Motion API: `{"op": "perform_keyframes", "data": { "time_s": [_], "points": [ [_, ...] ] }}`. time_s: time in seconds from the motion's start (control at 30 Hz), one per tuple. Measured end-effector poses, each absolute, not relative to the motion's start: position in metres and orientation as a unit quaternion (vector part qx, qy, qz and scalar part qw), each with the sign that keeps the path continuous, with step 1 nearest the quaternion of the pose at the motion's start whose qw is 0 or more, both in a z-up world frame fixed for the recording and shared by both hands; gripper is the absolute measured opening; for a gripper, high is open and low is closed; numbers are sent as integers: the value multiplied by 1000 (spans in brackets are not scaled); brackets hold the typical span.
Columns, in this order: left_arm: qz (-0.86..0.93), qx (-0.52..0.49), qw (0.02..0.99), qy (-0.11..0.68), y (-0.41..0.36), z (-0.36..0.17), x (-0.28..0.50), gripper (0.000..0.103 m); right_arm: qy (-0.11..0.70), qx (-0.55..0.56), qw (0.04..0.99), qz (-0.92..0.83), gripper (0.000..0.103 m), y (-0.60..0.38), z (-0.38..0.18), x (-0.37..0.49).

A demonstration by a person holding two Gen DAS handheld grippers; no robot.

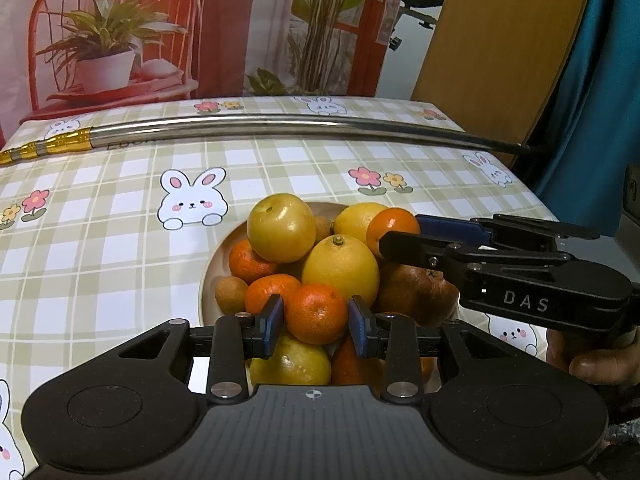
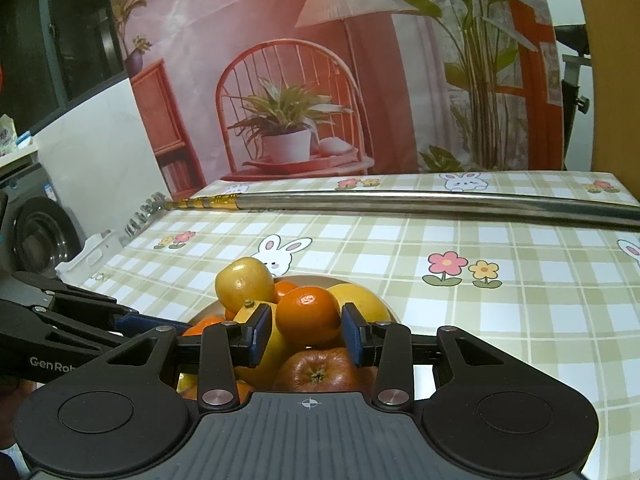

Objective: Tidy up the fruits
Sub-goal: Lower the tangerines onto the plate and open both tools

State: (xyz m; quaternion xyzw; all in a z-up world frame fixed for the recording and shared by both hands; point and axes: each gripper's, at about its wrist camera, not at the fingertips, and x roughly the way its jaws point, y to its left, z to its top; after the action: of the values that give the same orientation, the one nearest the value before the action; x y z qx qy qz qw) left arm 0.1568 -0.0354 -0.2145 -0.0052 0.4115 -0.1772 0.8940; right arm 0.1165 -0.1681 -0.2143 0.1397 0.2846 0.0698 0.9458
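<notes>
A plate [image 1: 208,276] of piled fruit [image 1: 340,266] is sitting at lower centre on the desk [image 1: 100,240], a metal rod [image 1: 280,124] lying behind it.

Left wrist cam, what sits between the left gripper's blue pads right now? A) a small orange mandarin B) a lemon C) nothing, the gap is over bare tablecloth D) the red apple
A: the left gripper has its pads either side of a small orange mandarin at the near edge of the fruit pile on the plate; the pads look close to it, but contact is not clear.
</notes>
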Motion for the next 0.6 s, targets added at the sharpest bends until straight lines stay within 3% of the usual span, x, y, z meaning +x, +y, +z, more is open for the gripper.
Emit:
{"op": "perform_keyframes", "data": {
  "time_s": [0.27, 0.47, 0.53, 0.6],
  "points": [
    [-162, -13, 907, 389, -30, -202, 151, 44, 277, 120, 952, 53, 41, -166, -200, 110],
    [-139, -10, 922, 362, -24, -187, 142, 57, 280, 114, 953, 25, 56, -169, -190, 100],
    [-130, -10, 927, 352, -21, -182, 138, 69, 281, 111, 953, 16, 59, -169, -187, 96],
    [-127, -10, 929, 346, -19, -177, 135, 80, 280, 107, 954, 8, 70, -168, -184, 92]
  ]
}}
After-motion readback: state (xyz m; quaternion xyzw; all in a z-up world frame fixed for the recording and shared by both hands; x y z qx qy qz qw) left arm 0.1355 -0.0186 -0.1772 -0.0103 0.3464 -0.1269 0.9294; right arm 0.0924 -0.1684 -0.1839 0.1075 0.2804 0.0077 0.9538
